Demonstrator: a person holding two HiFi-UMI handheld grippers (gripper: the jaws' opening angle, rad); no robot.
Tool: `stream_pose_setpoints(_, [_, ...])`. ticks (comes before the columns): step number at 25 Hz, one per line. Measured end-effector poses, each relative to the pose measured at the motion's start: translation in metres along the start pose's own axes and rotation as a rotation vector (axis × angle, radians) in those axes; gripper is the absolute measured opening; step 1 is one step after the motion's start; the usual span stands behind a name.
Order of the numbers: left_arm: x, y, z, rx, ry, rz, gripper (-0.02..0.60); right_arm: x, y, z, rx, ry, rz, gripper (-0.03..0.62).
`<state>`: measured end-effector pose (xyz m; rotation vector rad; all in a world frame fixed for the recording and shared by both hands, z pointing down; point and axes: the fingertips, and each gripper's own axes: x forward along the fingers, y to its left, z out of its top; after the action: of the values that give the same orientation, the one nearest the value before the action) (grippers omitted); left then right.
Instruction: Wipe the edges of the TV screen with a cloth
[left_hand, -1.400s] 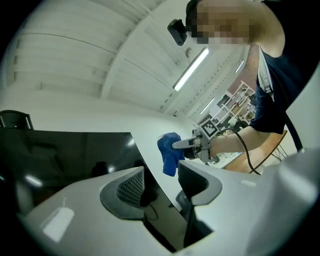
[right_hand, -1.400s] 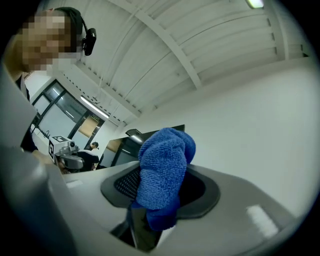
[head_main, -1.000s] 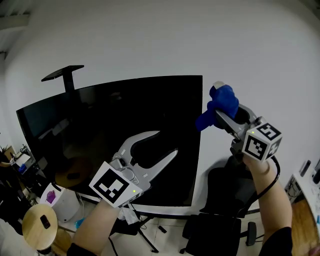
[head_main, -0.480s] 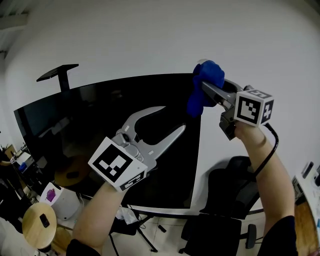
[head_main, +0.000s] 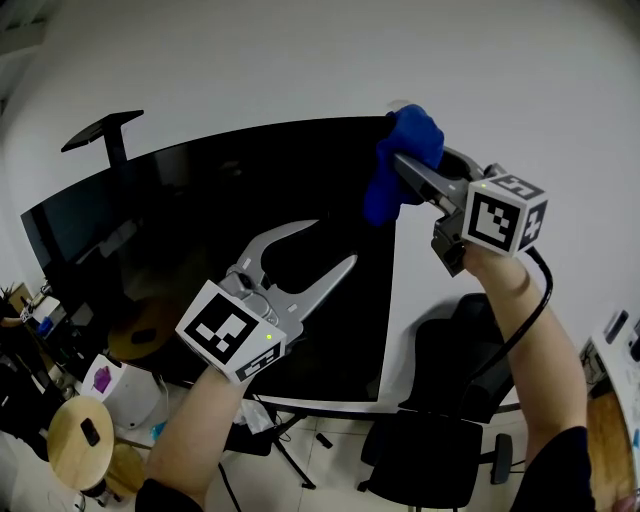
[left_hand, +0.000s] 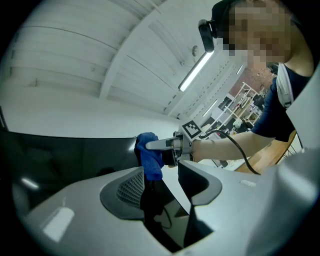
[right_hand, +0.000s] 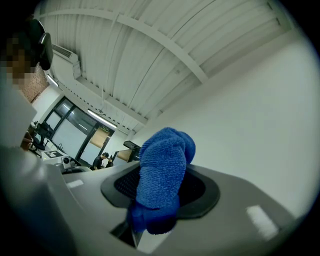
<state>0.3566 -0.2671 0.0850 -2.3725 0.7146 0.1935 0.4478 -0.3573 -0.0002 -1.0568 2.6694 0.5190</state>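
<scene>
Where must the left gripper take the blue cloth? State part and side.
Grip the loose tail of the blue cloth hanging below the right gripper, coming from below with the open left gripper: the upper bunch is clamped in the right jaws, the tail hangs free.

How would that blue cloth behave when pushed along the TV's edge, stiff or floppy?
Probably floppy: the cloth droops in a loose fold below the fingers pinching it. Its fuzzy pile looks soft, so it should mould to the TV edge. It likely weighs little.

The cloth (head_main: 405, 155) looks nubbly and matt, the TV screen (head_main: 180, 230) glossy
</scene>
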Motion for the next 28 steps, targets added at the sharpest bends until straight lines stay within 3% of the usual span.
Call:
stream_pose_setpoints(12, [-0.022, -0.057, -0.083, -0.052, 0.074, -0.002, 0.193, -0.048, 0.03, -0.143, 0.063, 0.084, -0.034, 0.195])
stream_pose_setpoints(22, [-0.033, -0.108, -0.151, -0.109, 0.154, -0.021, 0.192, -0.081, 0.048, -0.233, 0.105, 0.144, -0.056, 0.195])
stream_pose_setpoints(28, [-0.05, -0.134, -0.207, -0.195, 0.229, -0.012, 0.192, -0.096, 0.056, -0.279, 0.153, 0.172, -0.069, 0.195])
